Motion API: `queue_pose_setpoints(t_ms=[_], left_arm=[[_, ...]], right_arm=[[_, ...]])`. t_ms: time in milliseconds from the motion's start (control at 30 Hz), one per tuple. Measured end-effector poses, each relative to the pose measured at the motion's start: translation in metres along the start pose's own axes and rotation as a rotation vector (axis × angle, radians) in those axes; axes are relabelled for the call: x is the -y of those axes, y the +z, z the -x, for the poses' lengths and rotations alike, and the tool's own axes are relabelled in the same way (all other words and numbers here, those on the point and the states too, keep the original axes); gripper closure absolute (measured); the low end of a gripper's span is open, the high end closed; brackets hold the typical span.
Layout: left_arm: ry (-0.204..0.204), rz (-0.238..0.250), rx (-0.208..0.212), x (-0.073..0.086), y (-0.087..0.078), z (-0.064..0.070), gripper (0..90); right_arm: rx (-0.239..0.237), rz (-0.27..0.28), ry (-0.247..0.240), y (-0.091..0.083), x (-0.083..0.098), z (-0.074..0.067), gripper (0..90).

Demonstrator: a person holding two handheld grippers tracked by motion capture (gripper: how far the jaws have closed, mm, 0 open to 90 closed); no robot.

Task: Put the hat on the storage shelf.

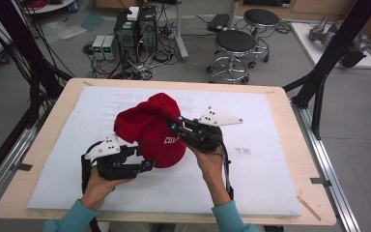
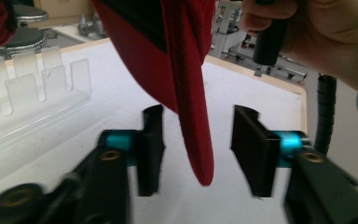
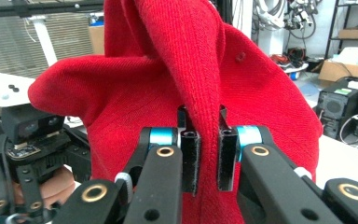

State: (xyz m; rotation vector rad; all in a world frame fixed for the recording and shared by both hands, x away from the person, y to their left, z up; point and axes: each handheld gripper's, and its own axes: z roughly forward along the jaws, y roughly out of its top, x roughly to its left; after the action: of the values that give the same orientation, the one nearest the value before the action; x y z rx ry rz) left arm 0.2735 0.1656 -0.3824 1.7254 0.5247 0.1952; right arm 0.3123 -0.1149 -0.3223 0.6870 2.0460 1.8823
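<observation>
The fingers (image 2: 151, 149) of the left gripper (image 1: 140, 164) are flat black slabs on turquoise collars, standing apart with a hanging strip of the red cap (image 1: 149, 128) between them; neither pad visibly presses the cloth, so the grip is released. The fingers (image 3: 191, 156) of the right gripper (image 1: 174, 126) are clenched on a fold of the same cap, the knit pinched into a narrow ridge between the two pads.

The cap is one item, red, ribbed and soft, slumped into rounded folds, with white lettering on its front seen from the high view. It is held up over the middle of the counter (image 1: 290, 193), between the two grippers.

The left gripper view looks up at the cap's underside: a darker lining and a long ribbed tongue of fabric tapering to a rounded tip. It also shows a clear plastic rack (image 2: 32, 93) with upright tabs, lying toward the counter's far left. The right gripper view shows the weave closely and a small eyelet in the cloth.

The counter is pale wood with rounded corners, covered by one white foam sheet (image 1: 270, 169). Each gripper carries one grey three-cornered plate. Two round black stools (image 1: 234, 43) stand beyond the far edge.
</observation>
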Motion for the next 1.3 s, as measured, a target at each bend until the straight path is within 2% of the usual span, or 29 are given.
queue_pose_setpoints(t_ms=[133, 200, 500, 533, 567, 633, 667, 700, 733, 800, 933, 1067, 1200, 1300], left_arm=[[-0.024, 0.010, 0.033, 0.000, -0.001, 0.000, 78.3], [-0.026, 0.007, 0.036, 0.000, -0.001, 0.001, 83.0], [-0.010, 0.003, 0.028, -0.001, -0.004, 0.002, 84.9], [-0.006, 0.004, 0.025, -0.001, -0.004, 0.003, 84.9], [-0.003, 0.001, 0.017, -0.001, -0.004, 0.003, 84.9], [0.012, -0.012, 0.006, -0.001, -0.004, 0.004, 84.9], [0.016, -0.014, 0.005, -0.001, -0.005, 0.004, 84.9], [0.020, -0.008, 0.000, -0.001, -0.006, 0.003, 84.9], [0.017, -0.004, -0.003, -0.001, -0.007, 0.003, 84.9], [0.018, 0.007, -0.015, -0.003, -0.009, 0.002, 84.9], [0.026, 0.018, -0.046, -0.008, -0.014, -0.002, 84.9], [0.013, 0.041, -0.070, -0.019, -0.019, -0.010, 84.9], [0.045, 0.038, -0.118, -0.034, -0.024, -0.019, 84.9], [0.062, 0.047, -0.160, -0.045, -0.027, -0.028, 84.8]], right_arm=[[-0.016, 0.008, -0.003, 0.002, 0.000, -0.002, 84.4], [-0.026, 0.011, -0.007, 0.003, 0.000, -0.003, 84.4], [-0.040, 0.020, -0.020, 0.004, 0.002, -0.004, 81.3], [-0.041, 0.021, -0.019, 0.004, 0.002, -0.004, 77.3], [-0.039, 0.031, -0.019, 0.004, 0.002, -0.005, 67.5], [-0.034, 0.059, -0.030, 0.003, 0.003, -0.005, 41.0], [0.012, 0.046, -0.043, 0.004, 0.002, -0.005, 23.6], [0.059, 0.021, -0.048, 0.004, 0.002, -0.006, 14.3], [0.086, -0.007, -0.044, 0.004, 0.002, -0.006, 12.0], [0.112, -0.040, -0.065, 0.002, 0.004, -0.004, 11.2], [0.111, -0.064, -0.075, -0.004, 0.006, -0.003, 11.2], [0.132, -0.092, -0.092, -0.012, 0.006, -0.005, 11.2], [0.168, -0.104, -0.129, -0.025, 0.011, -0.004, 11.2], [0.204, -0.144, -0.130, -0.038, 0.020, 0.000, 11.2]])
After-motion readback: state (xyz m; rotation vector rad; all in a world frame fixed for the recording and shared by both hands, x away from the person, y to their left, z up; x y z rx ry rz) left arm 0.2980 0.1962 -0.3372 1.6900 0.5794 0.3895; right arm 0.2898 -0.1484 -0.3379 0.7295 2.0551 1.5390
